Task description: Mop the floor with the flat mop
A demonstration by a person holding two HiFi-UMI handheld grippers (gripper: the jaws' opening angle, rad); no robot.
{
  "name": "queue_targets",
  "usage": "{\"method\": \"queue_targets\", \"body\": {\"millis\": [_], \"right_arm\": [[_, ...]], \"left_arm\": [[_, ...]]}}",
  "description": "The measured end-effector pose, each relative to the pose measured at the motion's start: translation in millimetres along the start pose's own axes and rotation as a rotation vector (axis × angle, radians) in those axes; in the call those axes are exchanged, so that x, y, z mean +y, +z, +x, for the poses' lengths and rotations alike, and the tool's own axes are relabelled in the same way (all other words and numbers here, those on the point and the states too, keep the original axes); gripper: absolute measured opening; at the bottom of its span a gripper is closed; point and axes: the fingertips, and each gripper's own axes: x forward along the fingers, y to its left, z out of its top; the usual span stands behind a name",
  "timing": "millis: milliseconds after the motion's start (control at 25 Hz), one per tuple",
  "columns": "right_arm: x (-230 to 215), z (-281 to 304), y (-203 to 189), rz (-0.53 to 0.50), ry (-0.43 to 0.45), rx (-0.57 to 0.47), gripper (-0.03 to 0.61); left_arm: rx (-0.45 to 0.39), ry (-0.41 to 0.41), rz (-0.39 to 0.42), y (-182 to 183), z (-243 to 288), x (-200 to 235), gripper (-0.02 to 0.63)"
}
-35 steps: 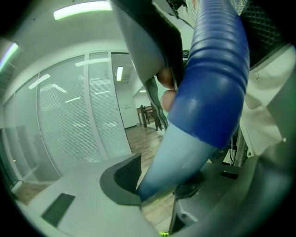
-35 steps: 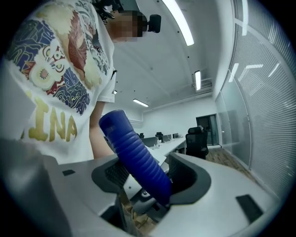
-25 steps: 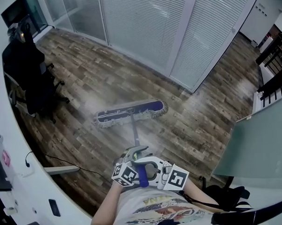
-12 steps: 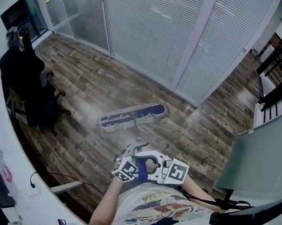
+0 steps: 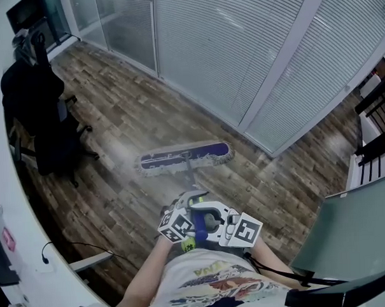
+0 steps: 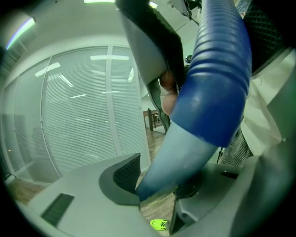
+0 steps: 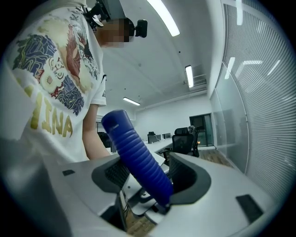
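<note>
**Flat mop:** mop head (image 5: 185,157) lies flat on the wood floor (image 5: 114,121), long side across the view. This is the reference point.
**Mop handle** (image 5: 189,180): rises from the middle of the mop head towards the person and ends in a ribbed blue grip (image 7: 138,157).
**Left gripper** (image 5: 192,198): nearer the mop head, jaws clamped on the pale mop handle just below the blue grip.
**Right gripper** (image 5: 207,218): farther from the mop head, jaws closed around the blue grip.
**Glass partition** (image 5: 239,46): slatted blinds, beyond the mop head.
**Black office chair** (image 5: 41,118): well left of the mop head.
**White desk** (image 5: 18,253): curved, left of the mop head, past the chair.
</note>
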Motion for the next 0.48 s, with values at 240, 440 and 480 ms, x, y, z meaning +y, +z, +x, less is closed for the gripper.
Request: {"method": "queue_targets", "body": {"millis": [240,440,480], "right_arm": [[-65,12,7,0.008,0.014,-0.029,0.245],[-136,18,-1,0.000,0.023,0.004,0.245],[-154,18,0,0.001,0.019,-0.002,0.245]], "left_arm": [[-0.008,0.016,-0.012,1,21,64,0.121],[0.004,0.014,-0.003,-2,47,132,0.121],[0.008,0.011,-0.001,-1,55,147,0.121]]}}
